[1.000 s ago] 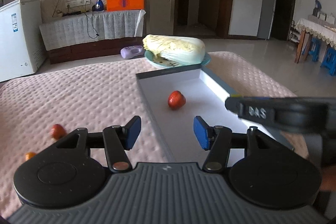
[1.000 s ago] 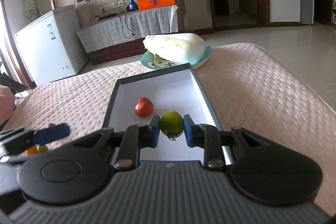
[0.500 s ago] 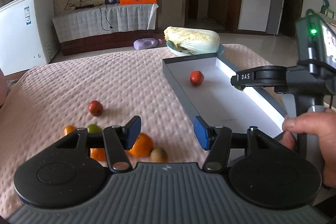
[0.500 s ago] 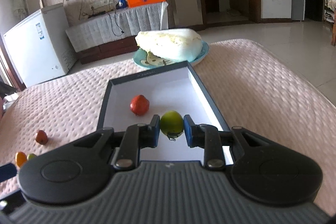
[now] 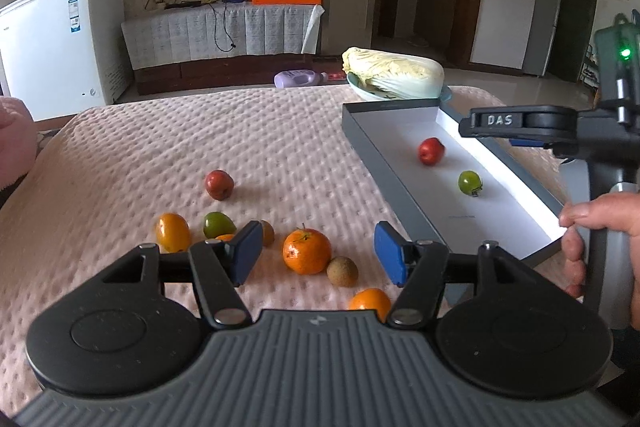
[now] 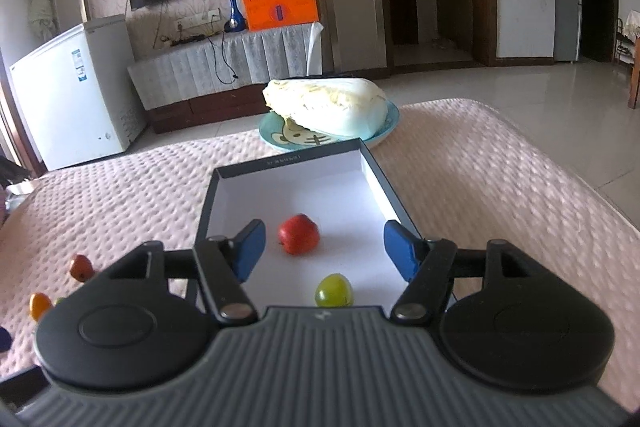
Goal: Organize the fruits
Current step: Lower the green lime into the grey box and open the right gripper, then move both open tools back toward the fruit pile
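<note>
A grey box [image 5: 384, 167] with a white floor [image 6: 332, 195] lies on the pink quilted cover. In it lie a red fruit [image 5: 431, 151] [image 6: 299, 234] and a small green fruit [image 5: 470, 183] [image 6: 334, 291]. My right gripper [image 6: 324, 251] is open and empty above them. My left gripper [image 5: 318, 253] is open and empty above loose fruits: an orange [image 5: 307, 251], a brown kiwi [image 5: 342, 271], another orange [image 5: 370, 303], a green fruit [image 5: 218, 224], a yellow fruit [image 5: 173, 231] and a red fruit [image 5: 219, 184].
A cabbage [image 6: 328, 107] on a blue plate [image 6: 272, 135] sits just behind the box. The right gripper's body [image 5: 560, 131] and the hand [image 5: 600, 227] holding it stand at the box's near right. A white freezer [image 5: 60, 39] stands beyond the bed.
My right gripper opened and let the green fruit drop into the box. My left gripper swung left and back from the box to above the loose fruits.
</note>
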`<state>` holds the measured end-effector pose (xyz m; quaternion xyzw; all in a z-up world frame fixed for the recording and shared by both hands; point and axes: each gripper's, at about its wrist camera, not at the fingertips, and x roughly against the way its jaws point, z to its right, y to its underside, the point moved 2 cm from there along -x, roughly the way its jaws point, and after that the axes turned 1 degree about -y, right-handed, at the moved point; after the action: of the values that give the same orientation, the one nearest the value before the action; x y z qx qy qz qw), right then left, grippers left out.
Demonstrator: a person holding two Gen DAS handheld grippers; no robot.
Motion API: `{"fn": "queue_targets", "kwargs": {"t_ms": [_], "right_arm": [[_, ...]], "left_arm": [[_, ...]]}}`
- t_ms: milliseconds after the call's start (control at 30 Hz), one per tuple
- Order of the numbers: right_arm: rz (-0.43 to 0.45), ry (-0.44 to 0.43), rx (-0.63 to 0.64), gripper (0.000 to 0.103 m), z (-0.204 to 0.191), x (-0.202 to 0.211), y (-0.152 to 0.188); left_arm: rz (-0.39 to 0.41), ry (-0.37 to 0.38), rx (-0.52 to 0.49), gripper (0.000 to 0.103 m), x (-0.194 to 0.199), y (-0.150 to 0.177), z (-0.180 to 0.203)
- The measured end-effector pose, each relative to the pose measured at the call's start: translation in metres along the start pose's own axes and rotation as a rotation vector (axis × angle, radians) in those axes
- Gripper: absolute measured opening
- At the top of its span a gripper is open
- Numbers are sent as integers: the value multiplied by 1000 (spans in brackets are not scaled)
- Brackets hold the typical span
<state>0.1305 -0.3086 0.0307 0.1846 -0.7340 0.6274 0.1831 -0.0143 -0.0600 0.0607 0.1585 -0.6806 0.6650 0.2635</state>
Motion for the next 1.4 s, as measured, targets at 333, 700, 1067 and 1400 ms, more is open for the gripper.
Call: {"fn": "queue_targets", "kwargs": {"t_ms": [333, 700, 1067, 1400], "right_arm": [[42, -69, 53, 67, -15, 22, 2], [42, -206, 118, 67, -55, 46, 15], [18, -309, 258, 67, -93, 64, 36], [-97, -354, 464, 66, -130, 71, 81]], "left_arm": [[2, -27, 13, 67, -6, 4, -13], [-6, -114, 43, 67, 2, 14, -56], [-8, -148, 83, 67, 11, 20, -92], [-23, -127, 68, 67, 6, 19, -88]]}}
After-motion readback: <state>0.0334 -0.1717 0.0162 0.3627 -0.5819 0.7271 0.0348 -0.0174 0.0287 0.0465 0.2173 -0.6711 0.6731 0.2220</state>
